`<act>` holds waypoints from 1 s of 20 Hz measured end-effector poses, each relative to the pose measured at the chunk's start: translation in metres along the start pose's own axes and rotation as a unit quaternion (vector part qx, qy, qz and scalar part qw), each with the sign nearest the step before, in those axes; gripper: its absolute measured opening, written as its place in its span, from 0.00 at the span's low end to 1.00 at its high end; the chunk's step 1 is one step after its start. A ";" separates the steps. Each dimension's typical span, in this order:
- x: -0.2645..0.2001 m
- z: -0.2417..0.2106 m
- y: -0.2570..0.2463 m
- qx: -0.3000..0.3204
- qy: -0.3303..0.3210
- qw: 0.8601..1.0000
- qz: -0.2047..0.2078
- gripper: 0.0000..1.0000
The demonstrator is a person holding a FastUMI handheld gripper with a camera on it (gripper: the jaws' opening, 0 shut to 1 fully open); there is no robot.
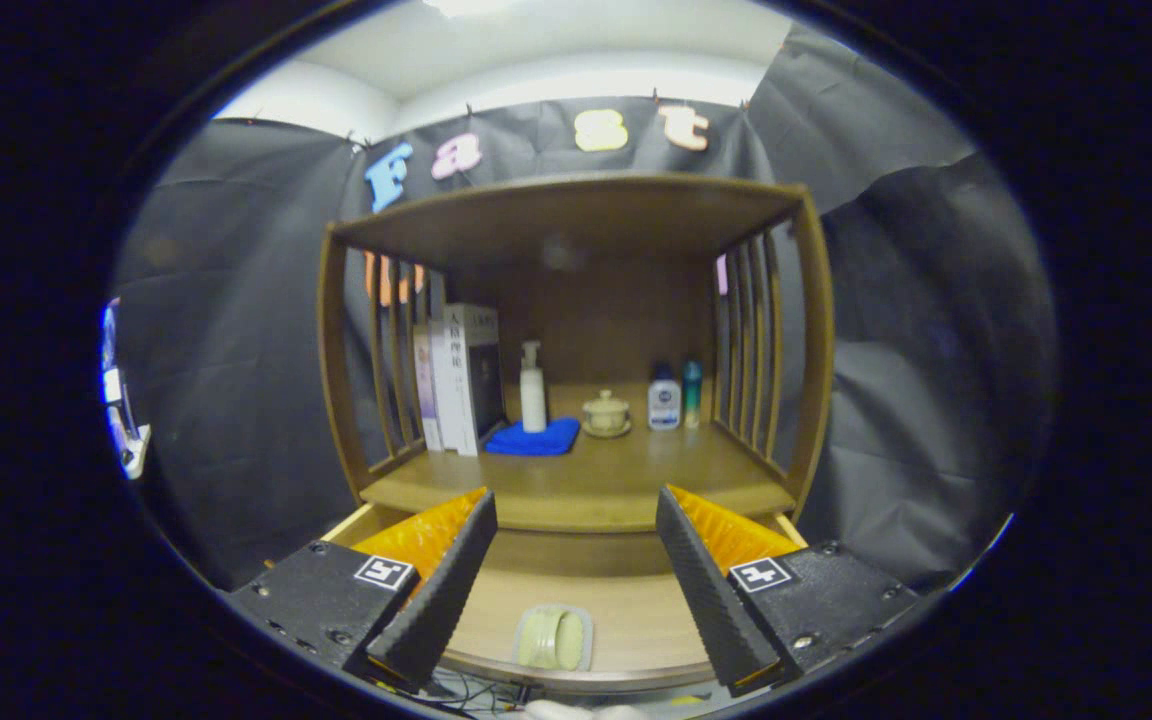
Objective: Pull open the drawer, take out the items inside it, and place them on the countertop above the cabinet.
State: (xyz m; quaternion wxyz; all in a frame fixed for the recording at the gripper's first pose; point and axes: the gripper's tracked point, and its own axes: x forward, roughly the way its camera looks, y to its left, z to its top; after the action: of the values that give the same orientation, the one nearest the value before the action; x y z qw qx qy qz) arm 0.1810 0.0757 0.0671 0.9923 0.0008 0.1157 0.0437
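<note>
My fingers (pixel 571 585) stand wide apart, gripping nothing, above the pulled-out drawer (pixel 636 625). Between them a pale green item (pixel 554 638) lies on the drawer's floor, with the worktop (pixel 626 480) just beyond, bare at its front.

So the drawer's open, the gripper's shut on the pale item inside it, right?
Not quite. The gripper view shows the drawer open, but the gripper is open, fingers spread to either side of the pale item, not touching it.
</note>
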 end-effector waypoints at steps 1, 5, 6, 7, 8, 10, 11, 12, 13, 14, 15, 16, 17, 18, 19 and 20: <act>0.013 -0.005 0.005 0.001 0.038 0.999 0.002 1.00; 0.054 -0.040 0.021 -0.010 0.174 0.984 0.020 0.99; 0.060 -0.049 0.023 -0.013 0.201 0.979 0.019 0.97; 0.065 -0.061 0.024 -0.019 0.231 0.973 0.017 0.97; 0.068 -0.072 0.026 -0.027 0.261 0.965 0.013 0.95; 0.080 -0.096 0.025 -0.033 0.309 0.950 0.007 0.91; 0.079 -0.111 0.025 -0.031 0.340 0.940 0.004 0.89; 0.081 -0.120 0.028 -0.027 0.359 0.933 0.005 0.85; 0.079 -0.132 0.033 -0.025 0.381 0.924 0.007 0.82; 0.077 -0.144 0.036 -0.018 0.403 0.915 0.005 0.79; 0.074 -0.156 0.034 -0.015 0.420 0.907 0.002 0.76; 0.071 -0.164 0.033 -0.010 0.434 0.901 -0.004 0.71; 0.071 -0.170 0.033 -0.007 0.444 0.896 -0.011 0.67; 0.070 -0.175 0.031 -0.004 0.451 0.892 -0.018 0.62; 0.068 -0.178 0.027 -0.001 0.455 0.890 -0.026 0.57; 0.066 -0.181 0.025 0.004 0.465 0.885 -0.030 0.52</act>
State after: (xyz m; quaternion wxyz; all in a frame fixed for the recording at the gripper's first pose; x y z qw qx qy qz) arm 0.2008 0.1052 -0.1239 0.8258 -0.0190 0.5636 0.0084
